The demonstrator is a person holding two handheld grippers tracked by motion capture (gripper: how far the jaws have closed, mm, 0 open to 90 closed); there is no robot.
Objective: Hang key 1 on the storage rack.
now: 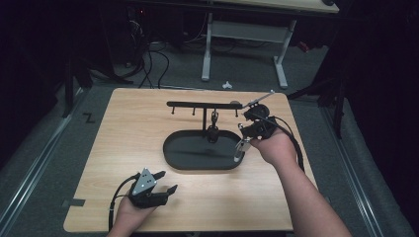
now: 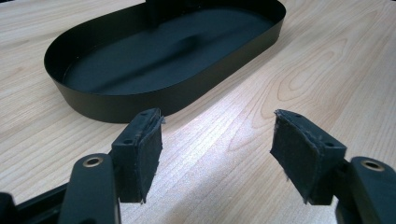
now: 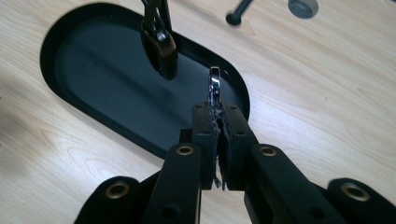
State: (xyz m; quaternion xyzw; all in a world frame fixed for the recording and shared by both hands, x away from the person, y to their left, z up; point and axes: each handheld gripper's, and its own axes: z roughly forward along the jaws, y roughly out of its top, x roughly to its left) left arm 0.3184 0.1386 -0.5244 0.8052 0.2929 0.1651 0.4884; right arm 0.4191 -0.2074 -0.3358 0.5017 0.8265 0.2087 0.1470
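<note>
Pinched in the right gripper point(image 3: 219, 116), the silver ring point(image 3: 214, 86) stands edge-on, upright.

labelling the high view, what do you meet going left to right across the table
left claw with jaws open → black oval tray → dark item hanging from the rack → right claw shut on a shiny metal piece

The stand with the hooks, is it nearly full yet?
Not yet. One dark key ring already hangs on the stand above the tray. The right gripper is shut on a silver ring over the tray, not hung. The other hooks look bare. The left gripper rests open on the table.
</note>
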